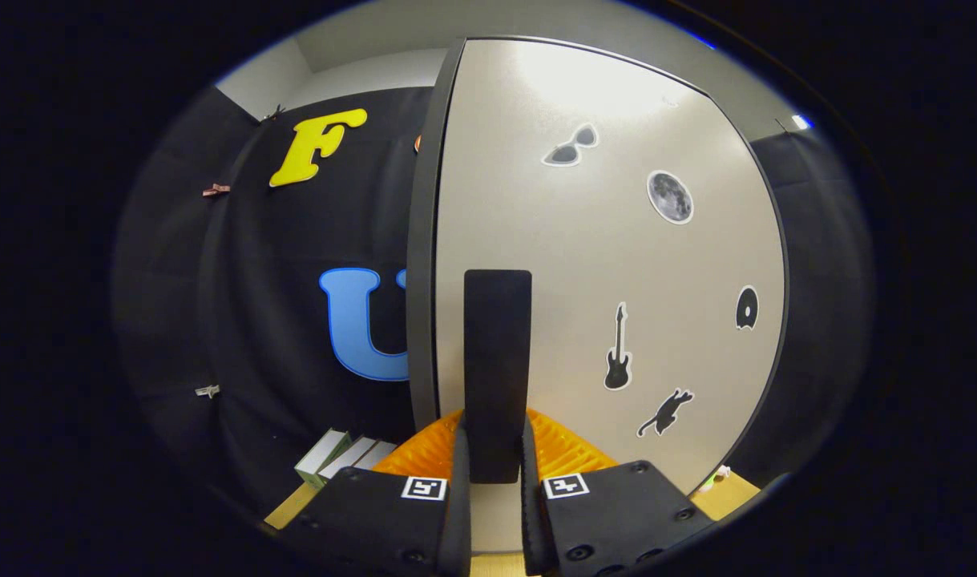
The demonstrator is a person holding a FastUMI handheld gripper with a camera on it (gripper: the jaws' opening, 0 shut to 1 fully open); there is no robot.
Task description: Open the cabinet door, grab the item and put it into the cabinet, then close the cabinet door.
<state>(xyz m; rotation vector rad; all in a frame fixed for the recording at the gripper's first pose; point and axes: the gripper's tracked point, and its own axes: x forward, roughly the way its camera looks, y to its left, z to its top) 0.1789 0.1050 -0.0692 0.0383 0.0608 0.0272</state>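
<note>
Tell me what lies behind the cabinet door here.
The gripper is shut on the door's black handle. The cabinet door covers whatever is behind it. Past its left edge are black cloth and small boxes.

Lit from overhead, strong glare patch washing out the top of the cabinet door [608,240]. Dim towards the booth wall, left side nearly black. Heavy fisheye bending, door edges bowed. Sharp at the centre, stickers crisp; slight softness and blue fringing at the rim. Gripper [496,457] fingers dark, low detail, closed against the black handle [497,369].
</note>
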